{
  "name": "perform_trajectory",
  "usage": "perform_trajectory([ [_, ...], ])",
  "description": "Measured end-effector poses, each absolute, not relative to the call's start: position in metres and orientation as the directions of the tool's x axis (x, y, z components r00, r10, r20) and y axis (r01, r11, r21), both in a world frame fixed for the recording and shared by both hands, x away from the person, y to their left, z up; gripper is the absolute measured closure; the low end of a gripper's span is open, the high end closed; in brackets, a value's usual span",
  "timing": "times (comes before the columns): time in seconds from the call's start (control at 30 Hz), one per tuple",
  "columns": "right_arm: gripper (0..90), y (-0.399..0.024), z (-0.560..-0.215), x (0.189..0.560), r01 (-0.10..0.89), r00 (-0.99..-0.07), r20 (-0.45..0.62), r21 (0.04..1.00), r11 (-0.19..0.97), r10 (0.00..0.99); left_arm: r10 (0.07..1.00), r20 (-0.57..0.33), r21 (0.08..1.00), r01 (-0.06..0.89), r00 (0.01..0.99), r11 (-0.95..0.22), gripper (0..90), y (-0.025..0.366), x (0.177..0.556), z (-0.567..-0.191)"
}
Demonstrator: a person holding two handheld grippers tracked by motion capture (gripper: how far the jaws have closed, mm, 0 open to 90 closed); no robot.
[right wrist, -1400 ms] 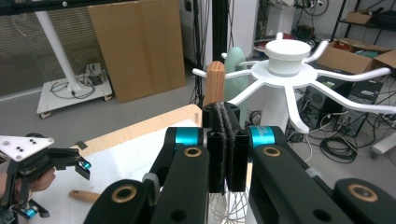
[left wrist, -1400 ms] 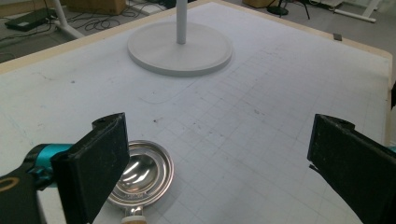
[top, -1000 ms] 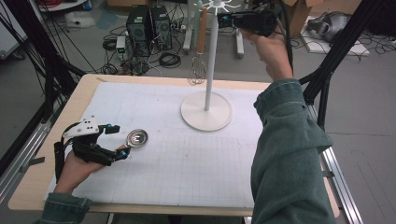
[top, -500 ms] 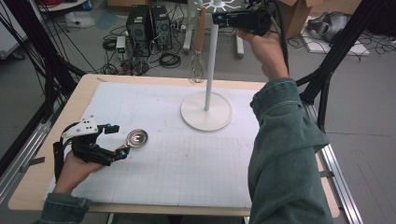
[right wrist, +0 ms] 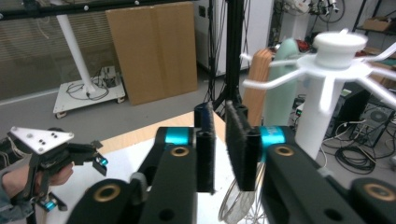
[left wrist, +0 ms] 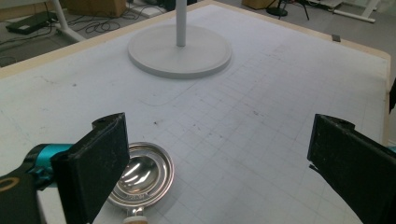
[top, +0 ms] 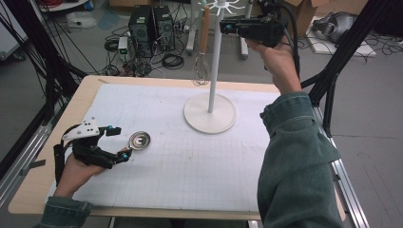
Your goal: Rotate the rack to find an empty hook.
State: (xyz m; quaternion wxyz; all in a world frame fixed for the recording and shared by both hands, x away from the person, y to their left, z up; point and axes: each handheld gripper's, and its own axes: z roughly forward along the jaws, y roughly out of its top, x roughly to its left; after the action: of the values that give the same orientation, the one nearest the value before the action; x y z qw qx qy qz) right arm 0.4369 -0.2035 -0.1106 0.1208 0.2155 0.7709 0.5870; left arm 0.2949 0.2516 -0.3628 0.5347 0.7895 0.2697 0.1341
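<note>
— How far along does the hanging job look?

— About halfway, I'd judge. The whisk [top: 201, 71] with the wooden handle already hangs from one arm of the white utensil stand [top: 209, 113], which sits toward the far edge of the desk [top: 47, 190]. The right claw [top: 226, 25] is up by the stand's top, and its jaws have just been opening a little: in the right gripper view there is a narrow gap with nothing between the pads [right wrist: 204, 149], so it has let go of the whisk.

— And what is left?

— The small metal measuring spoon [top: 139, 140]. It lies flat on the white grid mat [top: 190, 180], toward the left edge of the desk and well apart from the stand's base. The left claw [top: 119, 142] rests on the mat just beside it, jaws spread wide and released, gripping nothing; in the left gripper view the bowl [left wrist: 142, 179] sits by the left jaw rather than squarely between the two.

— Anything in that bowl?

— No. The spoon's bowl faces up, shiny and empty. Picking it up and hooking it on a free arm is still to do.
</note>
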Motion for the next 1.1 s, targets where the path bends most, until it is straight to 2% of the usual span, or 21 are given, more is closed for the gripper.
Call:
perform_trajectory([
  [0.27,62.6,-0.199,-0.127,0.428,0.197,-0.899,0.088,0.957,0.215,0.429,0.574,-0.079,0.918,0.284,0.815,-0.276,6.1,0.254,0.295,-0.362],
  [0.57,43.0,-0.202,-0.151,0.418,0.243,-0.889,0.123,0.943,0.226,0.442,0.571,-0.079,0.917,0.285,0.817,-0.28,6.1,0.254,0.295,-0.362],
  [0.8,36.6,-0.205,-0.17,0.41,0.262,-0.877,0.123,0.933,0.248,0.464,0.58,-0.075,0.917,0.284,0.811,-0.279,6.1,0.255,0.295,-0.362],
  [1.1,32.3,-0.205,-0.196,0.398,0.267,-0.889,0.143,0.934,0.237,0.435,0.576,-0.074,0.917,0.282,0.814,-0.281,6.1,0.254,0.294,-0.36],
])
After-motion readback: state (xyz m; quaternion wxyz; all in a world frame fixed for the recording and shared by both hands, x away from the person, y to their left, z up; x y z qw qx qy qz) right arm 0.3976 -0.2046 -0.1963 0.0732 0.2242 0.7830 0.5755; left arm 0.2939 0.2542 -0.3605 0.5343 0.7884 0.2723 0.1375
